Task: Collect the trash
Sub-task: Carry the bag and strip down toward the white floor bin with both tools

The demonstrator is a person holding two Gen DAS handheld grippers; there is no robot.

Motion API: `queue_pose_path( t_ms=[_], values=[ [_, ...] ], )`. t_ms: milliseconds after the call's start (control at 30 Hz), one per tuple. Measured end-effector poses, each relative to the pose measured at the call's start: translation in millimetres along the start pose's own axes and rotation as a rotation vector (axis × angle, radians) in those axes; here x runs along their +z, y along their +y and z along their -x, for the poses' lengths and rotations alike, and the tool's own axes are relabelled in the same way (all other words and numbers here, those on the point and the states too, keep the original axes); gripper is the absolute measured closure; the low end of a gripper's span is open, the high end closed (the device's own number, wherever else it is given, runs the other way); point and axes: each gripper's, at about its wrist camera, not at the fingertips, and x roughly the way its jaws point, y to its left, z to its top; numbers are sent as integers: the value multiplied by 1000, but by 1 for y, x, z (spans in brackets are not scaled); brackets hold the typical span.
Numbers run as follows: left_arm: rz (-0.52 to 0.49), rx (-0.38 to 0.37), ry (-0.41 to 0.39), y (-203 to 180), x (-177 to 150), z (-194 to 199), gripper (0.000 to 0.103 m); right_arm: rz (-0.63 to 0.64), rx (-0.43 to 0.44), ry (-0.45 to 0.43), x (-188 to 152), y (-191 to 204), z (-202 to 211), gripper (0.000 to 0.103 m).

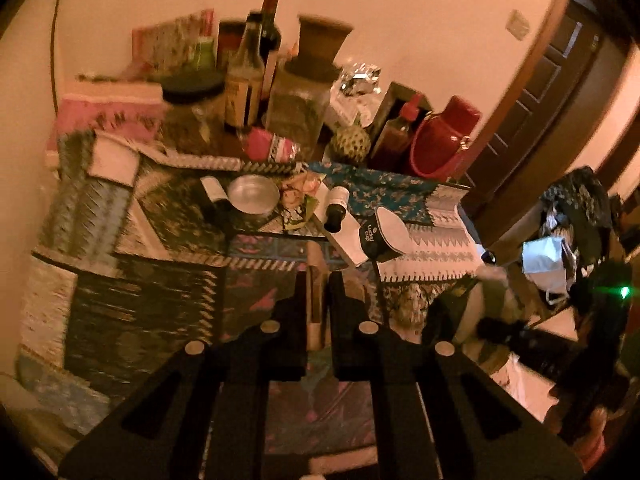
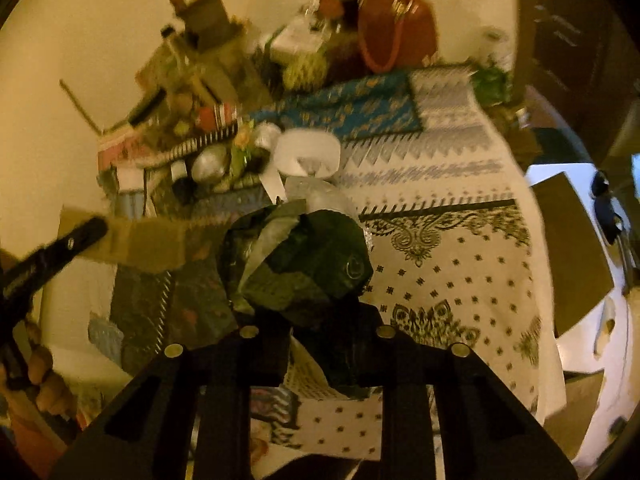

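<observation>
Trash fills the right gripper (image 2: 320, 320): a dark, crinkled foil-like wrapper (image 2: 304, 256) with a silvery inner face is clamped between its black fingers, bulging forward just past the tips. Beneath it lies a white cloth (image 2: 460, 272) printed with dark ornaments. The left gripper (image 1: 318, 300) pinches a flat tan strip of cardboard (image 1: 316, 280) edge-on, its jaws nearly together on it; in the right view the same strip (image 2: 132, 240) reaches in from the left. Farther ahead of the left tool a dark paper cup (image 1: 380, 236) lies tipped on its side, white inside, beside a small dark-capped bottle (image 1: 338, 208) and a round metal bowl (image 1: 253, 196). Beyond stand glass jars, bottles and a red flask (image 1: 448, 136), blurred; labels are unreadable.
</observation>
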Motion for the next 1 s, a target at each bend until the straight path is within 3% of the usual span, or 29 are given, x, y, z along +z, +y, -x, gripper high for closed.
queue_pose_path(
  t_ms=[267, 667, 833, 1000],
  values=[
    [-90, -58, -112, 6, -19, 87, 96, -65, -73, -236, -28, 32, 83, 83],
    [-113, -26, -274, -1, -69, 197, 96, 26, -108, -488, -79, 68, 201, 83],
    [-105, -19, -301, -23, -100, 226, 96, 66, -76, -526, -103, 63, 227, 83],
    [-80, -15, -305, -60, -141, 246, 96, 101, -31, -495, -135, 45, 246, 83]
  ],
)
